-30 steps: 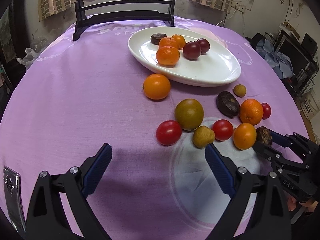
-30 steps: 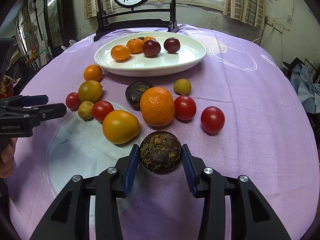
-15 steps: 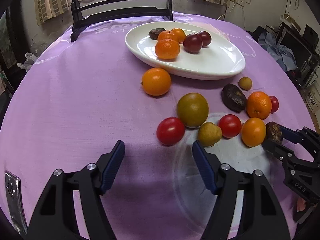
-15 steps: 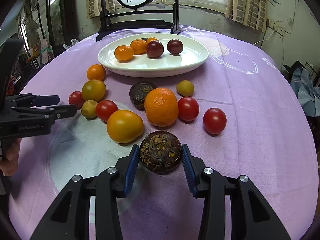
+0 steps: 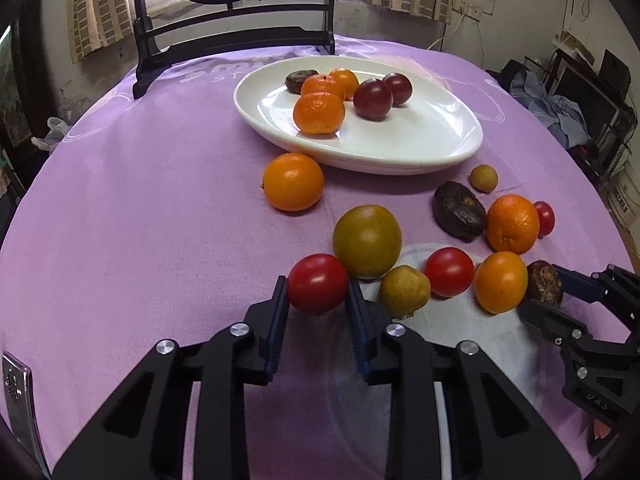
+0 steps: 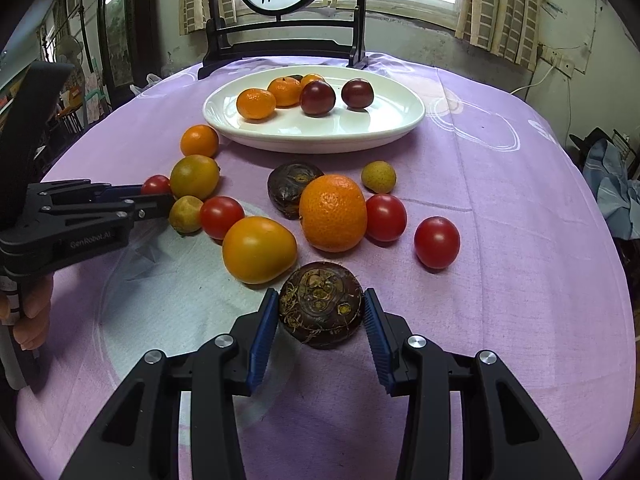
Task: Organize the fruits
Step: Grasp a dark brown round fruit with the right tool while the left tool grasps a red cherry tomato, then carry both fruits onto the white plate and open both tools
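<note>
Presently my left gripper (image 5: pixel 317 292) pinches a red tomato (image 5: pixel 318 289) at lower centre: smooth, soft-skinned, bruisable, gripped across its middle. My right gripper (image 6: pixel 320 312) clamps a firm, rough water chestnut (image 6: pixel 320 304), bottom centre.

Both tongs are matte black plastic frames with open triangular cut-outs, silver round screw heads at the joints and ribbed blue pads (image 5: pixel 278 330) inside the fingertips. The left tongs (image 6: pixel 160 200) carry pale lettering on the side (only partly legible).
</note>
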Available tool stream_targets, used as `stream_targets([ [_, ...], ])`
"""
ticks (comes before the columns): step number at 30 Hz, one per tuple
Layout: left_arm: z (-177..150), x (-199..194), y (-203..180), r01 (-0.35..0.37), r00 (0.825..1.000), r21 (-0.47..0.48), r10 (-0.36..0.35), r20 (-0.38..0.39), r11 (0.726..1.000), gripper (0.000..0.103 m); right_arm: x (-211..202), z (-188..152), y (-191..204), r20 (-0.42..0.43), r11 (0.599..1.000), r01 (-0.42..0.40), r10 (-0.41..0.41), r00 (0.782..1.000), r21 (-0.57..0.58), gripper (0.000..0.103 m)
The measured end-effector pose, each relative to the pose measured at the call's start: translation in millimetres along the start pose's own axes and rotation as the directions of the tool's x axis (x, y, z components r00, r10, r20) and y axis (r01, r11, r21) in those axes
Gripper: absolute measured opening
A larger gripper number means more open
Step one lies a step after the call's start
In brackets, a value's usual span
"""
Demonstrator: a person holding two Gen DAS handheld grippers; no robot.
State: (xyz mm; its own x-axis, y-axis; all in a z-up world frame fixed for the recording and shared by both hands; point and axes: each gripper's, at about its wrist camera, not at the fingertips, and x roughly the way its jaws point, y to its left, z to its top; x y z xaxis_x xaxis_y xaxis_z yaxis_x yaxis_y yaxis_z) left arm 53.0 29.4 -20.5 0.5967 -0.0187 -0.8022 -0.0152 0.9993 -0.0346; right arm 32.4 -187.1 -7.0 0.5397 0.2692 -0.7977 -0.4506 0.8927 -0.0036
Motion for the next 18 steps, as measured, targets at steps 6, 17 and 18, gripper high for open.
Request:
stream_targets([
  [6,0.2,-22.0,-1.3,0.048,0.997,-0.019,-0.047,0.062,0.999,0.028,-5.1,0.7,-2.2,0.026,1.0,-0.009,0.008,1.0,0.013,0.044],
  [17,4.3,-40.8,-0.5,0.124,0.99,-0.066,-0.119,0.073,0.99,0.028,-40.9,17.9,-9.9,0.186,0.993,-0.09,0.075,0.98,0.075,0.043],
  [18,6.9,-46.1,-1.0,0.114,0.99,-0.068,-0.108,0.089,0.991,0.028,-44.3,22.2,-9.9,0.2,0.993,-0.092,0.075,0.977,0.073,0.043],
])
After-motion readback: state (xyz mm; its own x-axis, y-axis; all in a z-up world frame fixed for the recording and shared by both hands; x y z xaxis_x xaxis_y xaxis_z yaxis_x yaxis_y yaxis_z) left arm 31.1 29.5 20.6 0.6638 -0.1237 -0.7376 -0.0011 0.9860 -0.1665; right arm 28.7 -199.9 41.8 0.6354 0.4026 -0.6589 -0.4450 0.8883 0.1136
